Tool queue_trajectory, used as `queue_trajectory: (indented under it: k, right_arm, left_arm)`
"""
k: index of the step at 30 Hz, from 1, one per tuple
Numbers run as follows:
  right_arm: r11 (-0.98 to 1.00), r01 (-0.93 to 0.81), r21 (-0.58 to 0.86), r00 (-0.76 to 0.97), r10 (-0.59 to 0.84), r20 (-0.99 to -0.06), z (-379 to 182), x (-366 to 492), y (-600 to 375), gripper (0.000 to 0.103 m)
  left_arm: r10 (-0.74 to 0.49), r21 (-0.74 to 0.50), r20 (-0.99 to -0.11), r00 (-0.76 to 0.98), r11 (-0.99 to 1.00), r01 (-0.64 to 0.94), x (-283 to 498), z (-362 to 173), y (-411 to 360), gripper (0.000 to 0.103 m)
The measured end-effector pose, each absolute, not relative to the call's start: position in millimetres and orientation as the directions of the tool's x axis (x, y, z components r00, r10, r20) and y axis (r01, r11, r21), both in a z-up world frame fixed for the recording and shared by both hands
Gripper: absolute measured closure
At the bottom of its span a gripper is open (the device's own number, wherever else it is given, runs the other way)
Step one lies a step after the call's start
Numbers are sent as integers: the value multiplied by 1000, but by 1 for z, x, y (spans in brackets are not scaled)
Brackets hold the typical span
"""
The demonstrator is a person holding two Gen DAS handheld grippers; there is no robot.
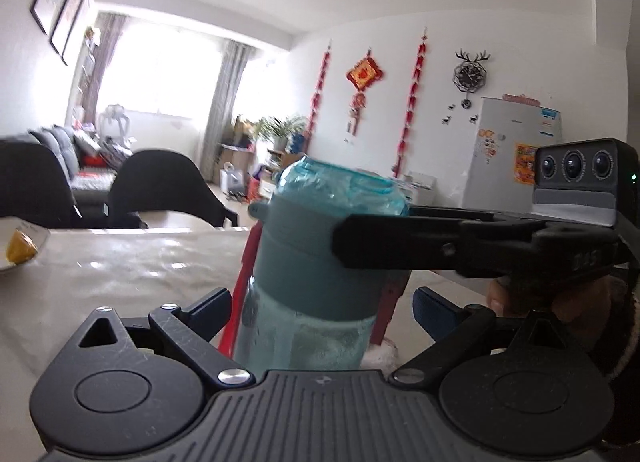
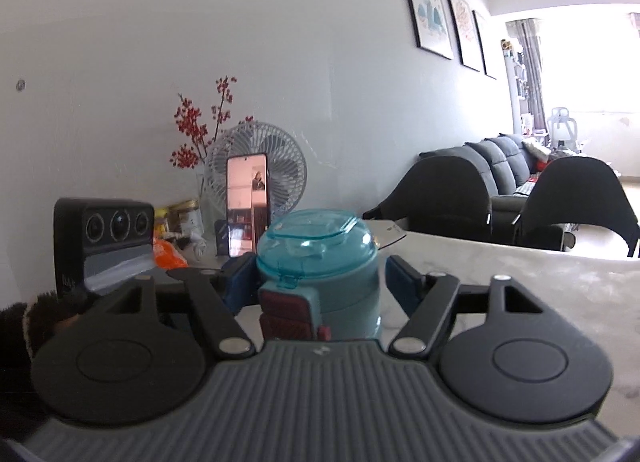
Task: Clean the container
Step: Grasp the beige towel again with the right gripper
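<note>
The pale glossy surface (image 1: 120, 262) fills the lower part of both views, with two dark chairs (image 1: 160, 182) at its far edge. Only the left wrist view shows the white fridge (image 1: 508, 150) and the wall clock (image 1: 469, 74). Only the right wrist view shows the white fan (image 2: 276, 166) and the upright phone (image 2: 247, 206) in front of it.

The container (image 1: 312, 262), a teal bottle with a clear blue lid, stands upright on the surface, close in front of both cameras.

The left tool (image 1: 324, 310) is spread wide around the container's lower body, and its pads stand clear of the wall on both sides.

The right tool (image 2: 320, 282) stands wide at the level of the cap band. There is a gap at the pad on the right of its own view. The other pad sits right at the wall, and I cannot tell whether it touches. The left wrist view shows this tool reaching in level from the right, one black finger crossing the band, with a hand (image 1: 520, 294) gripping it from below.

The right wrist view alone shows the red latch (image 2: 286, 306) on the container's near side. The left wrist view alone shows a red strap (image 1: 240, 294) down the container's side and a plate (image 1: 12, 266) at the left edge.
</note>
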State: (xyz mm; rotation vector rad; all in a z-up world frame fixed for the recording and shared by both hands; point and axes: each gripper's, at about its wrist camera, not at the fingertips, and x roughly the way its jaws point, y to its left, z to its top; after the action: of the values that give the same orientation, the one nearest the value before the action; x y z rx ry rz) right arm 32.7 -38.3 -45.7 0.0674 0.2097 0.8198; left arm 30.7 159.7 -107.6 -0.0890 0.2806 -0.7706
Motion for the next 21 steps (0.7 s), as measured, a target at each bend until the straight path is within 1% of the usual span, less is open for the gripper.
queue_trajectory:
  k: [1, 4, 7, 10, 12, 15, 18, 20, 21]
  right_arm:
    - [682, -717, 145, 666, 731, -150, -45, 32, -41, 21]
    - [693, -705, 151, 683, 721, -118, -44, 28, -49, 17]
    - [717, -670, 194, 717, 693, -83, -45, 25, -65, 13]
    - [758, -598, 262, 767, 636, -89, -51, 30, -85, 12]
    - [797, -519, 309, 805, 577, -137, -59, 37, -96, 12]
    - [851, -399, 342, 833, 492, -252, -76, 53, -106, 20]
    - [869, -347, 353, 816, 465, -343, -93, 68, -104, 26]
    - [880, -333, 340, 807, 452, -380, -102, 77, -98, 28]
    - [886, -327, 329, 804, 444, -396, -106, 81, -95, 32]
  left_arm:
    - [-696, -179, -216, 685, 717, 673, 29, -107, 160, 7]
    - [-693, -170, -218, 687, 720, 673, 26, -104, 159, 7]
    - [-690, -173, -230, 686, 723, 669, 25, -103, 159, 7]
    - [-667, -173, -240, 705, 744, 645, 22, -102, 164, 6]
    - [-651, -168, -224, 725, 759, 629, 15, -99, 169, 4]
    - [-646, -164, -187, 740, 764, 625, 7, -91, 175, 1]
    - [-635, -157, -177, 752, 772, 615, 4, -85, 177, 1]
    - [-631, -162, -170, 757, 775, 610, 5, -83, 178, 1]
    - [-632, -167, -165, 757, 775, 610, 5, -82, 179, 1]
